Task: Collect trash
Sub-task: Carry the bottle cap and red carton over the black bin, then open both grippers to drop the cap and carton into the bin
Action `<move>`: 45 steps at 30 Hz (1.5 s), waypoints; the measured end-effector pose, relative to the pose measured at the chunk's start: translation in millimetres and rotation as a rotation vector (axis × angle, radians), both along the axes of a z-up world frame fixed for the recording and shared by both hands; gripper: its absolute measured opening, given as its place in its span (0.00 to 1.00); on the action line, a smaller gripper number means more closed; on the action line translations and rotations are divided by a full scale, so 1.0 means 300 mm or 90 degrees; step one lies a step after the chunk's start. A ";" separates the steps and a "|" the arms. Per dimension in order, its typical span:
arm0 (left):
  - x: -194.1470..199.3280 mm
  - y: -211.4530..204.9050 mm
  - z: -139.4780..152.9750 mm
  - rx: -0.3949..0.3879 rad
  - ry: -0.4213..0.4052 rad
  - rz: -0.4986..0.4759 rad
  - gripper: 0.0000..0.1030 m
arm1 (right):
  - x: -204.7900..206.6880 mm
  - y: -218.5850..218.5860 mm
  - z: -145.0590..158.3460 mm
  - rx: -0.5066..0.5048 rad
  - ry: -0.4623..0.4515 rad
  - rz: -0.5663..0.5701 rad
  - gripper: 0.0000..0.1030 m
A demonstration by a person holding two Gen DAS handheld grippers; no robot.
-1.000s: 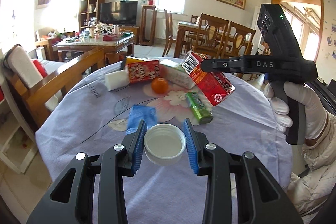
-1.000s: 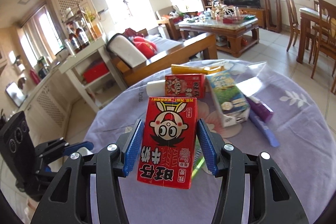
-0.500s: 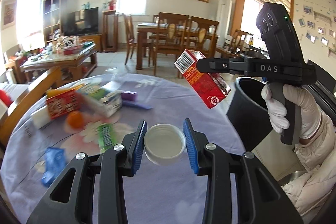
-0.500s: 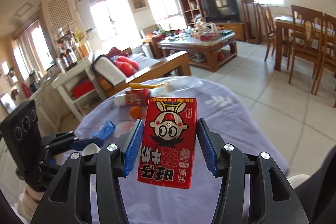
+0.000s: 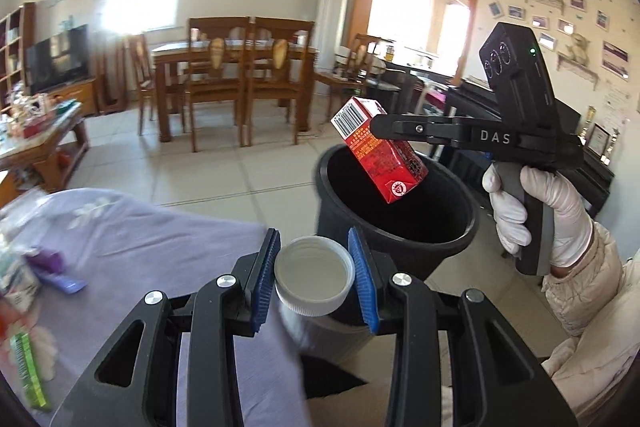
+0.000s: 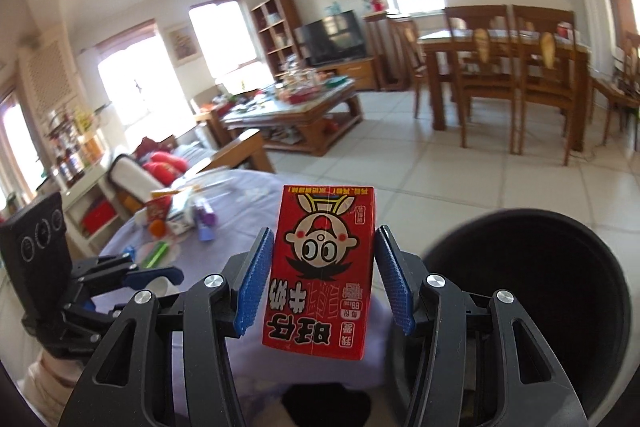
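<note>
My left gripper (image 5: 314,277) is shut on a white plastic lid (image 5: 314,281), held at the table's edge just short of the black trash bin (image 5: 452,239). My right gripper (image 6: 324,279) is shut on a red milk carton (image 6: 322,269) with a cartoon face. In the left wrist view that carton (image 5: 378,155) hangs tilted over the bin's open mouth, with the right gripper (image 5: 374,129) held by a white-gloved hand. In the right wrist view the bin (image 6: 532,291) is to the lower right.
The round table has a lilac cloth (image 5: 140,247). Several pieces of trash lie on it at the left: a purple wrapper (image 5: 52,269), a green packet (image 5: 26,367), cartons and an orange (image 6: 156,227). Tiled floor, dining table and chairs stand behind.
Both grippers swung right, away from the table's trash toward the bin. The red carton now hangs over the bin's mouth; the lid reached the table edge. Both grips stay shut.
</note>
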State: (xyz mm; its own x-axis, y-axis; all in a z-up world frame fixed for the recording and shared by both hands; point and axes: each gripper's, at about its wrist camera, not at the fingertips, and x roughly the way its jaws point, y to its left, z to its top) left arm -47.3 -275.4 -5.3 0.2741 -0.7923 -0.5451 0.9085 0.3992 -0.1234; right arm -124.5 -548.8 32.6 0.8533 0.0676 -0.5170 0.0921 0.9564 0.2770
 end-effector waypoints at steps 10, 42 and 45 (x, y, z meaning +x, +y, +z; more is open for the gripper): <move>-0.039 -0.352 -0.090 0.004 0.047 -0.116 0.35 | -0.186 -0.316 -0.189 0.010 0.076 -0.120 0.51; -0.109 -0.584 -0.245 0.118 -0.017 -0.151 0.36 | -0.135 -0.363 -0.396 0.026 0.153 -0.133 0.52; -0.108 -0.545 -0.212 0.102 -0.021 -0.140 0.36 | -0.132 -0.357 -0.402 0.028 0.153 -0.132 0.56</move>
State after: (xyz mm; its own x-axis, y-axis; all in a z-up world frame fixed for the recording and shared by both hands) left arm -79.7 -438.8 -69.0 0.1251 -0.7386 -0.6625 0.9779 0.2045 -0.0433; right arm -164.1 -656.0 -88.1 0.7051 -0.0676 -0.7059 0.3515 0.8979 0.2651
